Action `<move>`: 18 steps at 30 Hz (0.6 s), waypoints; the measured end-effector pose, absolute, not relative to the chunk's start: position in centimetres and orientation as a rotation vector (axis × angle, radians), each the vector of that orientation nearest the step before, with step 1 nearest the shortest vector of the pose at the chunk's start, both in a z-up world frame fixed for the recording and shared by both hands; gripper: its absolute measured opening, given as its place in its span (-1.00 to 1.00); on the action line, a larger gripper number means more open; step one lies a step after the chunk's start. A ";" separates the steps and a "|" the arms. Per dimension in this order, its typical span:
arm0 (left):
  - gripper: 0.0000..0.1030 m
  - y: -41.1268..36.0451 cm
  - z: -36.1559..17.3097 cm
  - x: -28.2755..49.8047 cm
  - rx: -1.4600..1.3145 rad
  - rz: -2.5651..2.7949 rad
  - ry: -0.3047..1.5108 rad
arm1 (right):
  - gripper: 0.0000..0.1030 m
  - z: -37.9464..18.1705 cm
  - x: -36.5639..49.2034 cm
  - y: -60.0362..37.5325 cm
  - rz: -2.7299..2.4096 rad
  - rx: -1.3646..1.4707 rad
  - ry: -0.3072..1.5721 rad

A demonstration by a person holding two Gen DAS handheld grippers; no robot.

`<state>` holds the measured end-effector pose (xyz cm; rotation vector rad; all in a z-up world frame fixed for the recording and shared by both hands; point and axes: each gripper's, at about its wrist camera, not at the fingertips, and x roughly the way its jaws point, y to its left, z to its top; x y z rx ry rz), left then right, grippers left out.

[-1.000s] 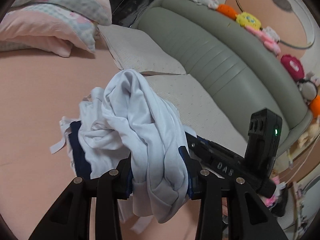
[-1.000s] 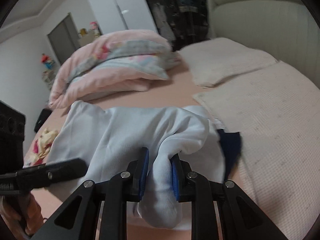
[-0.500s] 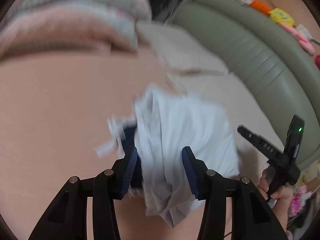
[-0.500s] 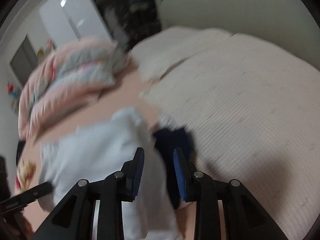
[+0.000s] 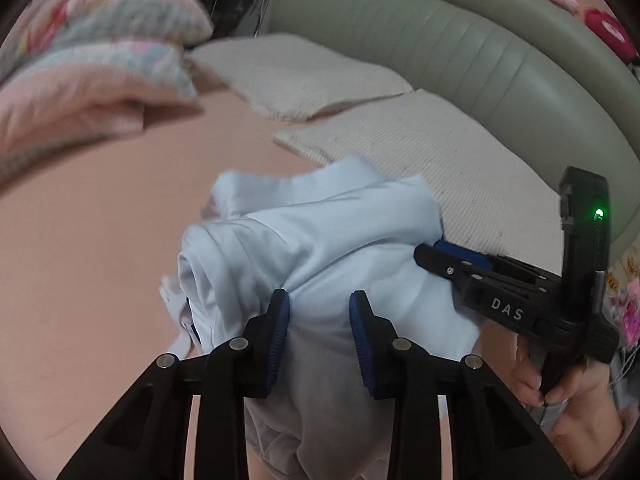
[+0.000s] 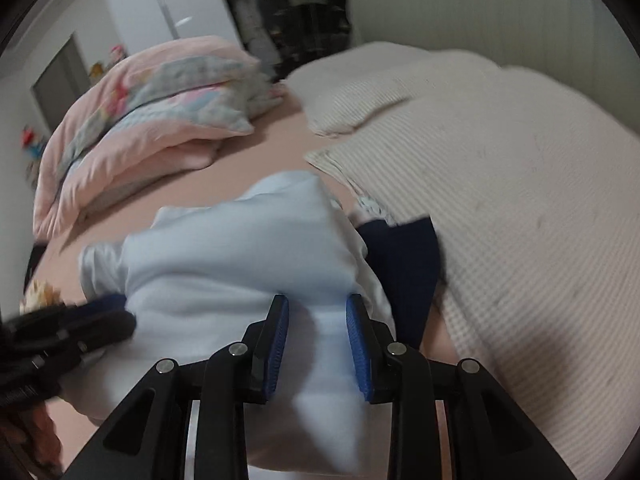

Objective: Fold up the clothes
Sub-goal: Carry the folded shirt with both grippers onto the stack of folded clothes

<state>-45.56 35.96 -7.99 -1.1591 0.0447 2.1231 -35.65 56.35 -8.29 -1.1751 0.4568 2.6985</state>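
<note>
A crumpled white garment (image 5: 316, 248) with a dark navy part (image 6: 404, 256) lies on the pink bed sheet (image 5: 100, 248). My left gripper (image 5: 319, 300) is open, its blue pads on either side of a fold of the white cloth. My right gripper (image 6: 318, 302) is open too, with white cloth (image 6: 240, 264) between its pads. The right gripper also shows at the right of the left wrist view (image 5: 448, 260), its tip at the garment's right edge. The left gripper shows blurred at the left of the right wrist view (image 6: 88, 320).
A folded pink floral quilt (image 5: 88, 64) lies at the far left. Two beige textured pillows (image 5: 296, 72) (image 6: 520, 208) lie to the right. A grey-green padded headboard (image 5: 460, 48) stands behind them, with plush toys (image 5: 604, 28) on top.
Both grippers held the white garment shut and lifted one second ago. They have since opened and lowered, and the garment now rests bunched on the sheet between their pads.
</note>
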 end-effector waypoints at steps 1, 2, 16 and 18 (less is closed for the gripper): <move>-0.43 35.4 -8.3 -45.9 -1.161 2.119 -0.019 | -0.44 -8.5 -35.8 55.9 2.684 -1.179 0.415; -0.43 35.1 -8.6 -46.0 -1.154 2.116 -0.051 | -0.44 -8.4 -36.0 55.3 2.676 -1.179 0.342; -0.12 34.5 -5.8 -42.0 -1.022 2.290 -0.022 | -0.40 -5.3 -34.7 53.5 2.742 -1.105 0.276; -0.12 35.0 -5.8 -41.1 -0.996 2.356 0.081 | -0.29 -4.8 -34.3 52.6 2.755 -1.117 0.239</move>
